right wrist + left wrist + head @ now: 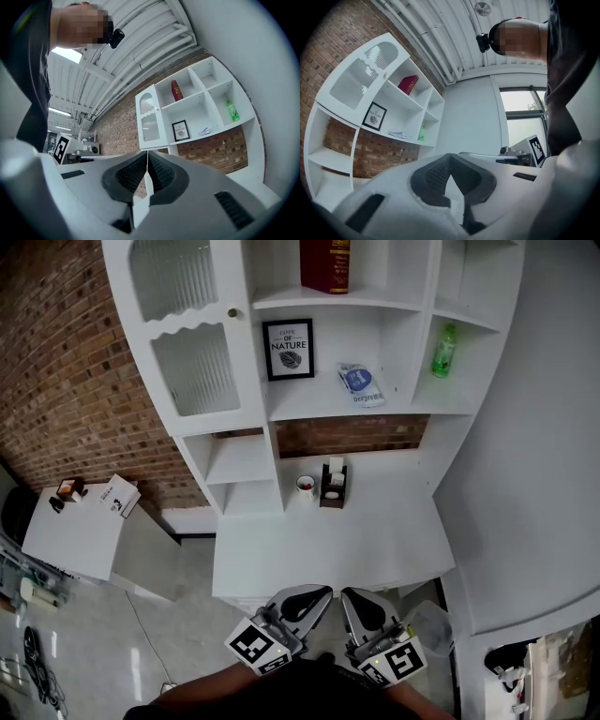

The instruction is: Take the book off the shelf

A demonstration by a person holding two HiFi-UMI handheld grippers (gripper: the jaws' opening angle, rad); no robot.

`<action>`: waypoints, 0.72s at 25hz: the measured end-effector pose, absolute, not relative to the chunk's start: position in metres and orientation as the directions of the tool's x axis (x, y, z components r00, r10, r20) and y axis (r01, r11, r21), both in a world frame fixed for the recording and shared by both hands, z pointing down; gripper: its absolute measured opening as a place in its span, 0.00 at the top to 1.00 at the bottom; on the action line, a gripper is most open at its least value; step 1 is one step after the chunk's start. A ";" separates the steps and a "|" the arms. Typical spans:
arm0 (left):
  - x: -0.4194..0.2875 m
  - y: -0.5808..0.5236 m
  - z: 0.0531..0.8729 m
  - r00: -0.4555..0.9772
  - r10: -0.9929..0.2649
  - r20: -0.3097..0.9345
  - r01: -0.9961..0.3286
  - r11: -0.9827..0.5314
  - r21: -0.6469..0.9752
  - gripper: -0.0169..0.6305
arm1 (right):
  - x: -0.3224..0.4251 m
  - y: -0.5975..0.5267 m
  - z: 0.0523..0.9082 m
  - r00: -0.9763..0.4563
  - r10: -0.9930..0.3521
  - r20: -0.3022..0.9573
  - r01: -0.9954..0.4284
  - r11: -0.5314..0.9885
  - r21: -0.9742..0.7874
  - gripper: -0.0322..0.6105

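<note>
Book (325, 265), red and upright, sat on the top shelf (375, 300), well apart from both grippers. The left gripper (298, 600) and right gripper (362, 604) hung by the desk (328, 545) edge, clenched on nothing. I judged that a high reach with unopened jaws could topple it.

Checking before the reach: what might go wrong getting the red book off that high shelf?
The left gripper and right gripper are both shut and low, far from the red book; arriving shut would likely push it back or tip it. The book stands alone above the framed picture and cup; a slip might drop it onto them.
</note>
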State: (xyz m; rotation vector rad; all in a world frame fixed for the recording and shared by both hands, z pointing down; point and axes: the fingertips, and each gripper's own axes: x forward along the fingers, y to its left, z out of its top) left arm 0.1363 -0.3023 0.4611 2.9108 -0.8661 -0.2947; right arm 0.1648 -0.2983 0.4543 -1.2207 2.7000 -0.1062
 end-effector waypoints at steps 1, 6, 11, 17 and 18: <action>0.140 -0.305 0.464 0.826 -0.542 -0.155 -0.524 -0.839 0.146 0.96 | 0.167 -0.302 0.457 -0.647 -0.752 -0.121 -0.740 0.659 -0.137 0.92; 0.144 -0.327 0.468 0.833 -0.531 -0.152 -0.511 -0.846 0.155 0.96 | 0.172 -0.328 0.452 -0.639 -0.753 -0.157 -0.744 0.656 -0.122 0.92; 0.139 -0.357 0.470 0.832 -0.533 -0.152 -0.515 -0.845 0.143 0.96 | 0.156 -0.355 0.449 -0.662 -0.735 -0.144 -0.711 0.677 -0.188 0.92; 0.116 -0.400 0.465 0.859 -0.490 -0.147 -0.474 -0.871 0.133 0.96 | 0.126 -0.406 0.422 -0.673 -0.717 -0.183 -0.705 0.696 -0.133 0.92; 0.108 -0.410 0.458 0.860 -0.486 -0.154 -0.472 -0.873 0.120 0.96 | 0.121 -0.417 0.411 -0.673 -0.712 -0.200 -0.704 0.699 -0.124 0.92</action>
